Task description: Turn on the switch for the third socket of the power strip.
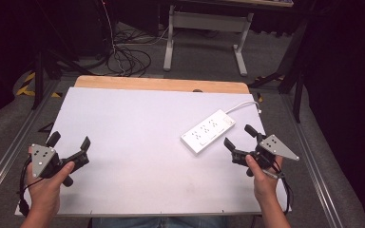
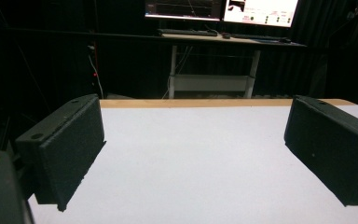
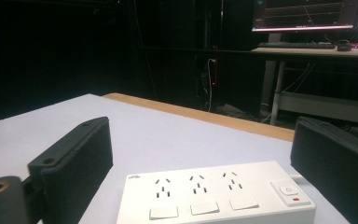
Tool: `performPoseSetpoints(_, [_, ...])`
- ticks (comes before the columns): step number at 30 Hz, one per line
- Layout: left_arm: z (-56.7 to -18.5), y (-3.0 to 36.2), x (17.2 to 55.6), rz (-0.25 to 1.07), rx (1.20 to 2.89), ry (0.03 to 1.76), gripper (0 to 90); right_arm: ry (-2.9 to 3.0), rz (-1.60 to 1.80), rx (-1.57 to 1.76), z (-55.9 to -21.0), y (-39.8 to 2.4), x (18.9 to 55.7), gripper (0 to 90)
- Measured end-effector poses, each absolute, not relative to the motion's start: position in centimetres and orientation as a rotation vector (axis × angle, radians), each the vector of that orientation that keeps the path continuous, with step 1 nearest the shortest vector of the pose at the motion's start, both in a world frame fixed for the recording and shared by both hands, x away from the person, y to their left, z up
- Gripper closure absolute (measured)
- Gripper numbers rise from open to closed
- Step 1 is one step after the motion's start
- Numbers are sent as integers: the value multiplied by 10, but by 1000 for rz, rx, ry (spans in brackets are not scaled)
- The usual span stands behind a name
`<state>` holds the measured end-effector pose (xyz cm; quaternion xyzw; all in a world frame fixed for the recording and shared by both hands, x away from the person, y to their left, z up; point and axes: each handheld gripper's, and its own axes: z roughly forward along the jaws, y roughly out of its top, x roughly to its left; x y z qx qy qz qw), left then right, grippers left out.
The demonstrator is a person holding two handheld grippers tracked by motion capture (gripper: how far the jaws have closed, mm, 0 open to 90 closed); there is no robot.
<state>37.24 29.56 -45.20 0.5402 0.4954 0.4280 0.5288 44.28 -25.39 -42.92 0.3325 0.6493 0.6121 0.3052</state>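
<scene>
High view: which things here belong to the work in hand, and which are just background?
In hand:
- power strip with its white cord
- right gripper, open, nearest to it
- left gripper, open, at the left edge

Background:
- desk legs
- floor cables
- monitors
- keyboard

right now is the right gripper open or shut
Open. In the right gripper view the right gripper has its two black jaws standing wide apart, with the white power strip lying on the table ahead, untouched by them.
</scene>
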Motion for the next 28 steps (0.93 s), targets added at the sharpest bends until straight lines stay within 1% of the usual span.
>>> performPoseSetpoints(3, [-452, 296, 372, 1022, 1290, 1182, 52, 1716, 1619, 884, -429, -254, 443, 30])
performPoseSetpoints(28, [-452, 296, 373, 1023, 1299, 1181, 52, 1726, 1609, 863, -430, -254, 444, 27])
